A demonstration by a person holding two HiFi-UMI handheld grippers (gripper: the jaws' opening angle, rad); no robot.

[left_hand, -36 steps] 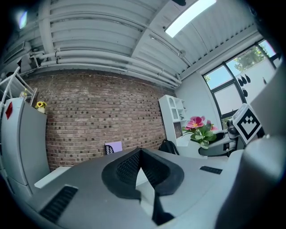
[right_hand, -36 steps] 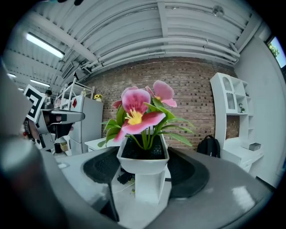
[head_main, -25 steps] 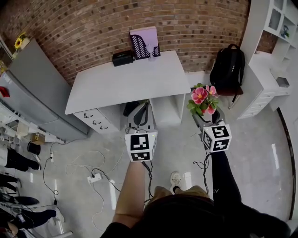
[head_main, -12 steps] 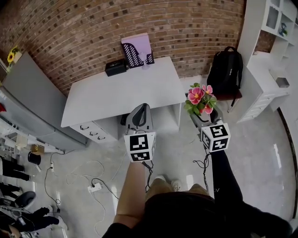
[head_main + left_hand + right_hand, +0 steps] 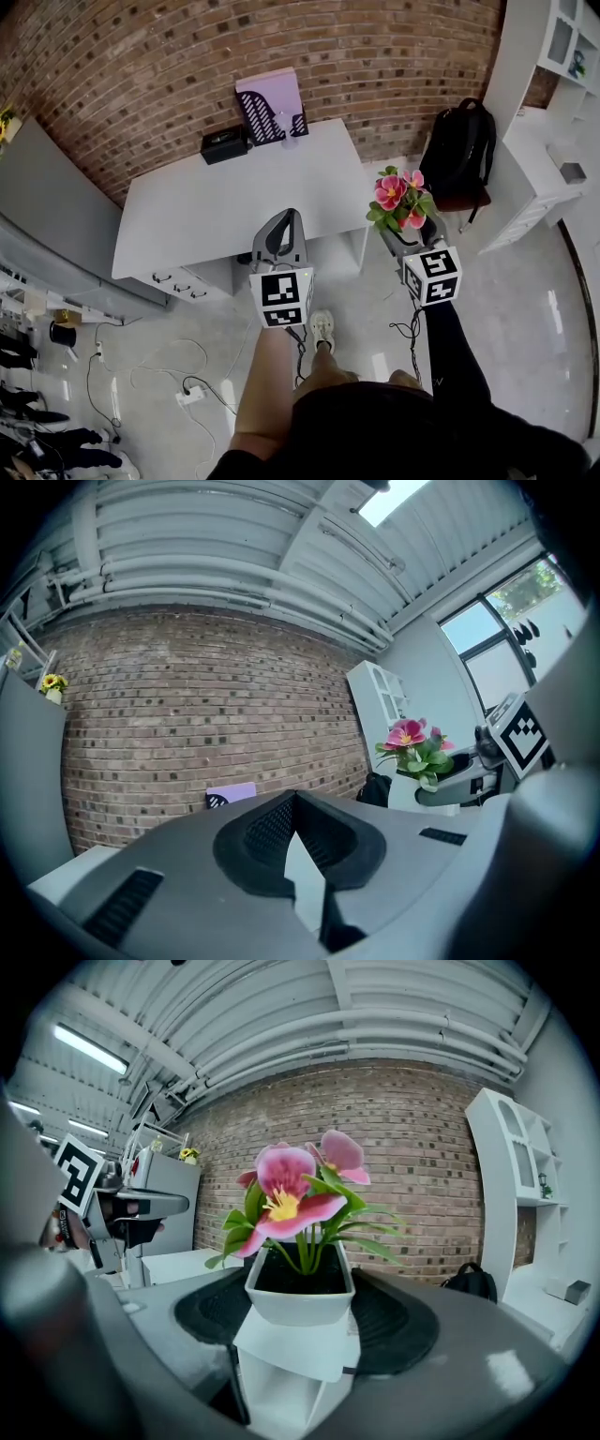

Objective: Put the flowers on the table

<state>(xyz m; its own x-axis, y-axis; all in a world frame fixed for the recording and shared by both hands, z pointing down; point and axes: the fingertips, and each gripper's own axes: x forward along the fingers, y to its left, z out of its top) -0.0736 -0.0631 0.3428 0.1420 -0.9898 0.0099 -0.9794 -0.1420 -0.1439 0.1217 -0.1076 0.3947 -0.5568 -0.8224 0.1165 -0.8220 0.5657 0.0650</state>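
Note:
Pink flowers with green leaves stand in a small white pot. My right gripper is shut on that pot and holds it upright in the air, off the right front corner of the white table. In the right gripper view the pot sits squarely between the jaws of the right gripper. My left gripper hovers over the table's front edge, shut with nothing in it. The left gripper view has the left gripper with its tips together, and the flowers at the right.
A purple file holder and a black box stand at the table's back edge by the brick wall. A black backpack rests right of the table, beside white shelving. Drawers sit under the table's left end. Cables trail on the floor.
The person has stepped forward, so the table sits closer to both grippers. The flowers stay held in the right gripper. The left gripper stays shut.

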